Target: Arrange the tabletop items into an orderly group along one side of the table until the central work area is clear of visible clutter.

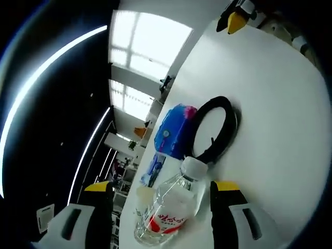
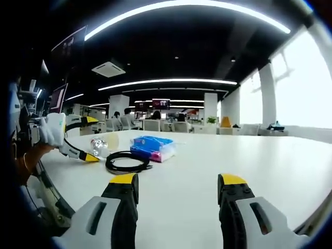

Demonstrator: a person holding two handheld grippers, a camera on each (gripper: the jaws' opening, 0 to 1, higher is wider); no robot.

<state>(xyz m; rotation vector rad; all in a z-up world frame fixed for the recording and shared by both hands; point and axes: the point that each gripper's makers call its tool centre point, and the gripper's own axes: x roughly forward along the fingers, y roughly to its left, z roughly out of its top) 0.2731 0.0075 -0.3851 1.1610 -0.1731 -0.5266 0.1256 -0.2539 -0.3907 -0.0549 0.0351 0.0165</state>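
A clear plastic bottle [image 1: 168,212] with a white cap and a red label lies on the white table [image 1: 280,104], between the jaws of my left gripper [image 1: 163,189]. The jaws stand wide, open around it. Beyond the bottle lie a black cable coil [image 1: 218,129] and a blue and pink tissue pack [image 1: 174,129]. In the right gripper view, my right gripper [image 2: 176,189] hovers open over bare table [image 2: 207,161] with nothing between its jaws. Farther off are the coil [image 2: 126,162], the tissue pack [image 2: 152,147], the bottle [image 2: 102,147] and the left gripper [image 2: 91,139].
A small blue packet [image 1: 153,168] lies near the table's edge past the bottle. The yellow tip of the right gripper [image 1: 236,18] shows at the far side of the table. A person's hand [image 2: 26,161] holds the left gripper. Office desks and seated people fill the background.
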